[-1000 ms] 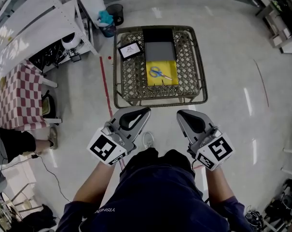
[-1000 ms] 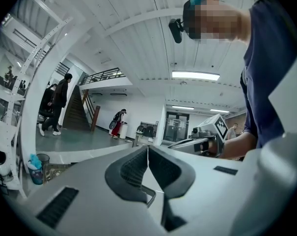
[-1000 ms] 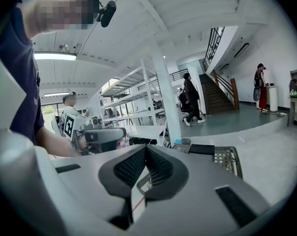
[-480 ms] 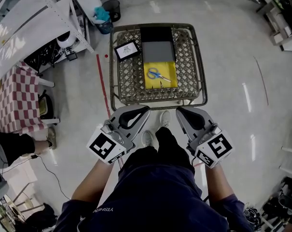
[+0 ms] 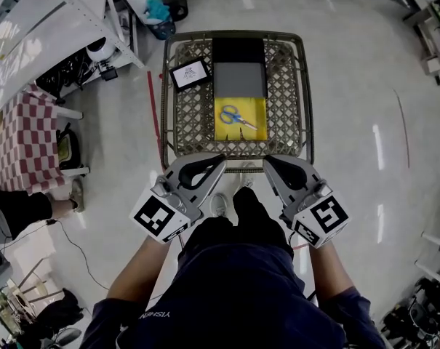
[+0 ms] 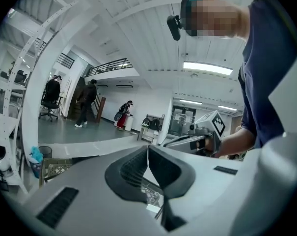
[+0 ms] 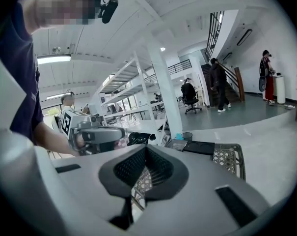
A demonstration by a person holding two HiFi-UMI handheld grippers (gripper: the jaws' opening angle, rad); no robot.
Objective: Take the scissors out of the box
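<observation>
Two closed: left tongs (image 5: 220, 159), right tongs (image 5: 266, 161) | scissors (image 5: 238, 115) detail unclear

Card's (image 5: 190, 73) print is too tiny to read; left claw (image 5: 220, 159) and right claw (image 5: 266, 161) cover bits of the table's (image 5: 177, 115) near rim.

Left gripper (image 5: 218, 161), fingers (image 6: 131, 172) pressed together, right gripper (image 5: 268, 163) alongside, likewise closed, both pointing forward, slightly downward

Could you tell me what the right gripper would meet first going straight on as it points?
Probably the right gripper meets the woven wicker basket's near rim; depth is unclear.
</observation>
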